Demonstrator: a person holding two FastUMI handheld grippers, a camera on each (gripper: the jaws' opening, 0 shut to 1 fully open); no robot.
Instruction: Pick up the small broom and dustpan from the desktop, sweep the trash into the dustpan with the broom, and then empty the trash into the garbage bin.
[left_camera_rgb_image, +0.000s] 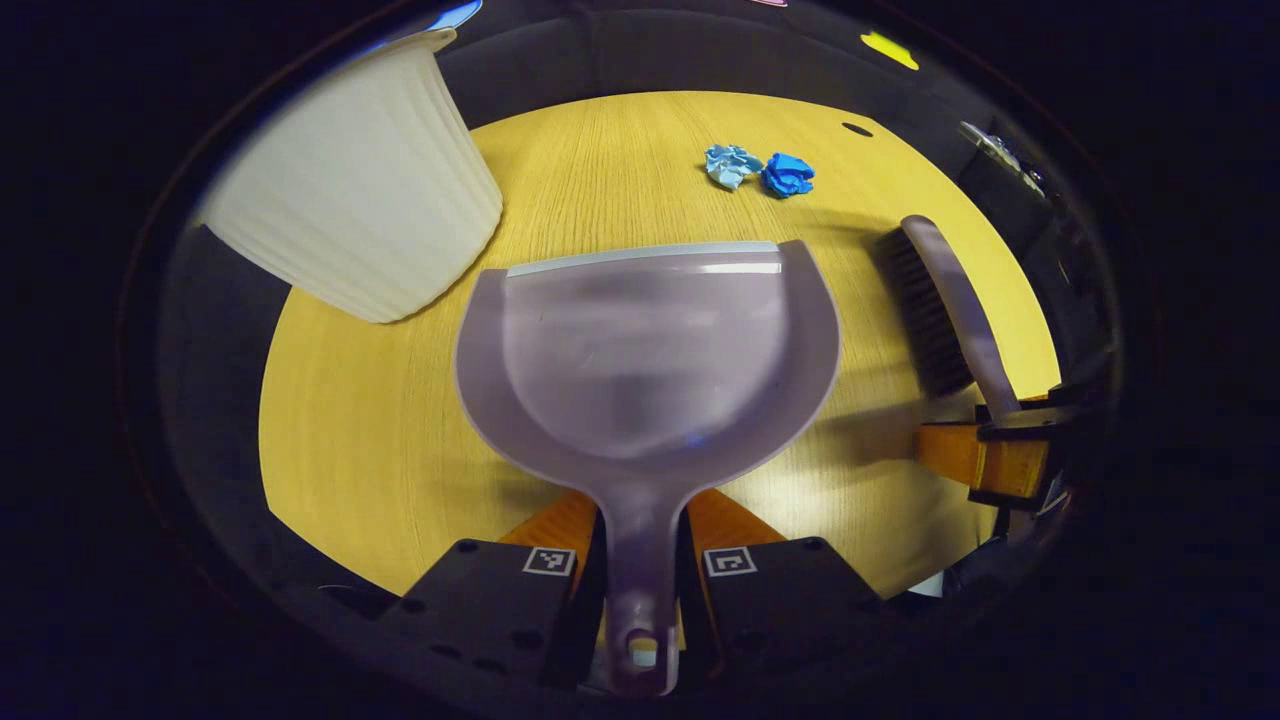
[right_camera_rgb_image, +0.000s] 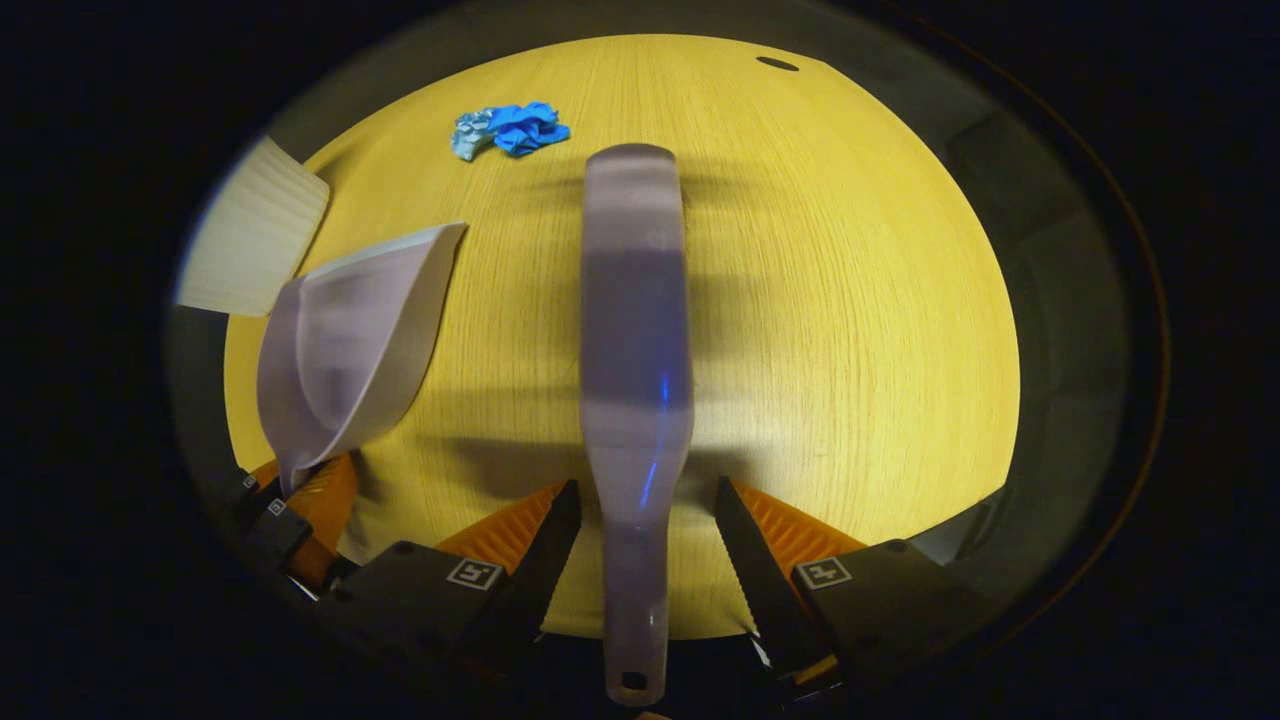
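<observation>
At 6 o'clock in the left gripper view, left gripper (left_camera_rgb_image: 642, 560) is clamped on the dustpan (left_camera_rgb_image: 650, 350) handle, both fingers pressing its sides. Pan runs 6 to 12, mouth up, lip toward 12, held over the desktop (left_camera_rgb_image: 380, 430); looks lifted, going by the shadow under it

At 6 o'clock in the right gripper view, right gripper (right_camera_rgb_image: 645, 530) has the broom (right_camera_rgb_image: 635, 300) handle between its fingers. A gap shows on each side of the handle there, and any contact lower down is hidden, so cannot tell if it is truly gripped or just cradled. Broom's long axis also runs 6 to 12, back of the head toward the camera and a bit blurred. From the left gripper view it sits at 3 o'clock, bristles facing the pan

Farther out is the trash, two crumpled wads touching: a pale blue wad (left_camera_rgb_image: 733, 165) and a darker blue wad (left_camera_rgb_image: 788, 175). They lie at about 1 o'clock beyond the pan lip, and at 11 o'clock beyond the broom tip, so between the two tools' lines and well ahead of both

Bin (left_camera_rgb_image: 360, 190), white and ribbed, is at 10 o'clock from the pan, just beside its left edge

Judgement: pickup is done, sweep not started. Broom tip seems the nearer tool. Next move likely needs the pan lip down on the wood short of the wads and the broom past them, pulling back toward 6
</observation>
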